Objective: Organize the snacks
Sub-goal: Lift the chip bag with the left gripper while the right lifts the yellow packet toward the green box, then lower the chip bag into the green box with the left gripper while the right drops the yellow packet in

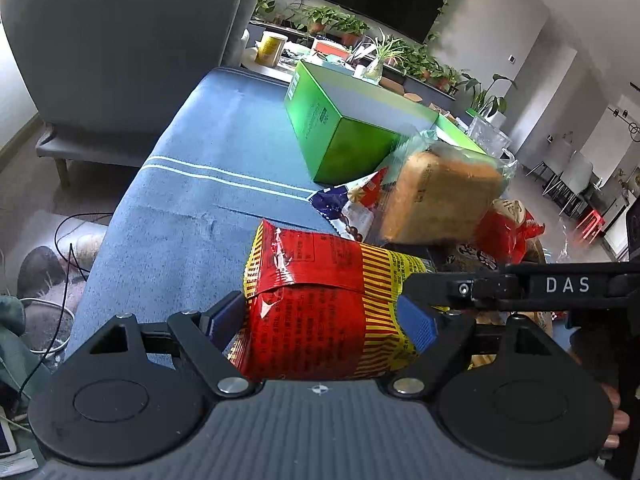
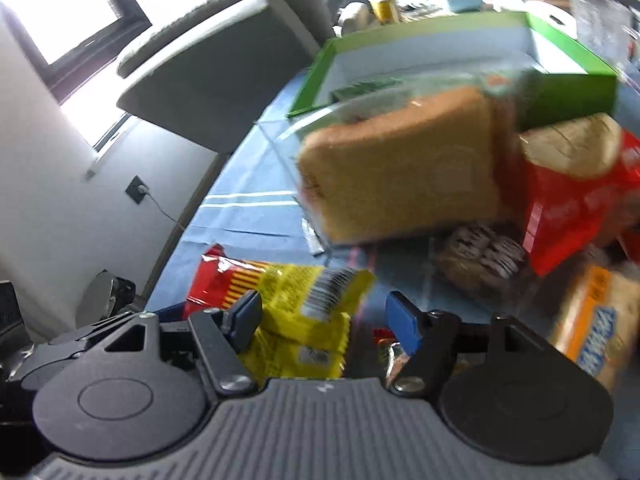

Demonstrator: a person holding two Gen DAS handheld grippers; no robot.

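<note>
the crinkly red and yellow striped snack bag (image 1: 320,304) lies on the blue cloth-covered counter (image 1: 192,184), sitting between the wide-spread blue-padded fingers of the left gripper (image 1: 322,322), whose pads flank its sides; whether they press it i cannot tell. the right gripper (image 2: 324,320) has its fingers apart over the bag's yellow end, not clamping it. beyond lie a wrapped brown bread loaf (image 1: 436,196), a red bread bag (image 2: 576,192) and an open green cardboard box (image 1: 340,132).
</note>
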